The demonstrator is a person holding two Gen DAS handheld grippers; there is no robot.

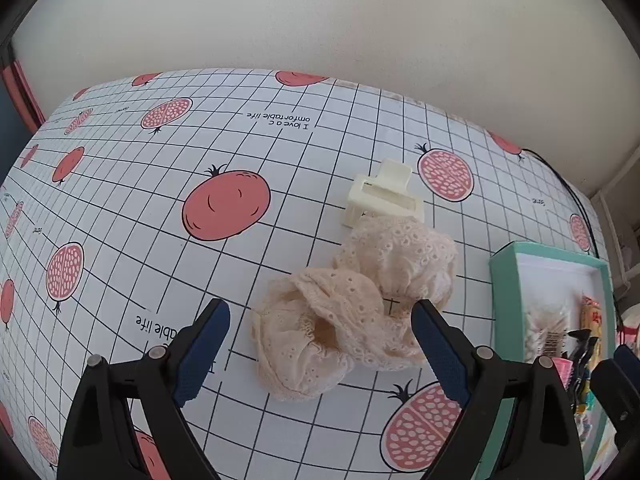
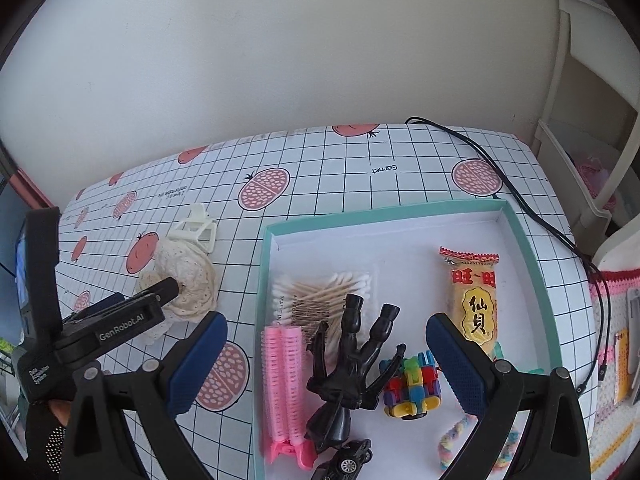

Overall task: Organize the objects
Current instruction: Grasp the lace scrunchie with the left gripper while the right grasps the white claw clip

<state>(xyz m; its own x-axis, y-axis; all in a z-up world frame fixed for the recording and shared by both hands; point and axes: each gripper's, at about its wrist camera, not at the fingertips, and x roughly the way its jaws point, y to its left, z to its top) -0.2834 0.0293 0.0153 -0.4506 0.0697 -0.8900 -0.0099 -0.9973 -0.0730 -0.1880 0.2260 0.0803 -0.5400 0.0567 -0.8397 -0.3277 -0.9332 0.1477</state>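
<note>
Lace scrunchie (image 1: 352, 308) lies between the wide-open left tool (image 1: 320, 344), seemingly untouched; right tool (image 2: 326, 364) gapes empty.

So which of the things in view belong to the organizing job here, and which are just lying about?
Job:
- lace scrunchie, between the open left gripper fingers
- cream hair claw
- teal tray holding cotton swabs, pink rollers, black figure, block toy, snack packet
- right gripper, open

Lying about:
- black cable
- white shelf

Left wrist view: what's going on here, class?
A person is tidying small items into a teal box. The left gripper is open, its fingers either side of a lace scrunchie on the table, beside a cream hair claw. The right gripper hovers open over the box, holding nothing.
</note>
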